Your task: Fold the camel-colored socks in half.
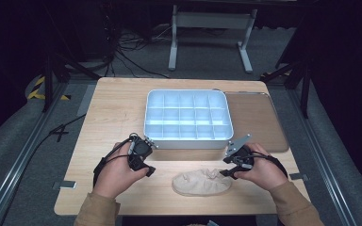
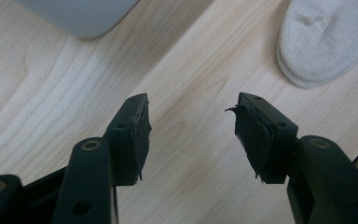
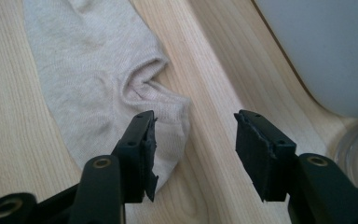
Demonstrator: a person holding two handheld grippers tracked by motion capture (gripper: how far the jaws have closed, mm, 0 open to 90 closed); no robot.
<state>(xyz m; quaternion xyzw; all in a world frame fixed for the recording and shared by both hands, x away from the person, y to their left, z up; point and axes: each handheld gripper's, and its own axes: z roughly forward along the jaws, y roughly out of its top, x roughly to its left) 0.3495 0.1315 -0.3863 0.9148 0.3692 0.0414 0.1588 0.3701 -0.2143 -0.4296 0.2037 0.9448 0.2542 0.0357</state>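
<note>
On the bench (image 1: 118,110) near edge, the sock (image 1: 201,183) lies loose, unpicked; right tongs (image 1: 230,168) hover spread at its end, left tongs (image 1: 143,162) spread over bare wood. Every tray (image 1: 188,141) cell is empty, so the work seems barely begun

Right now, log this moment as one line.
left gripper open, empty | right gripper open beside sock | sock flat on table

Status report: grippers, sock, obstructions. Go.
Left gripper open over bare table. Right gripper open at sock edge, not gripping. Sock flat, compartment tray behind, nothing blocking.
</note>
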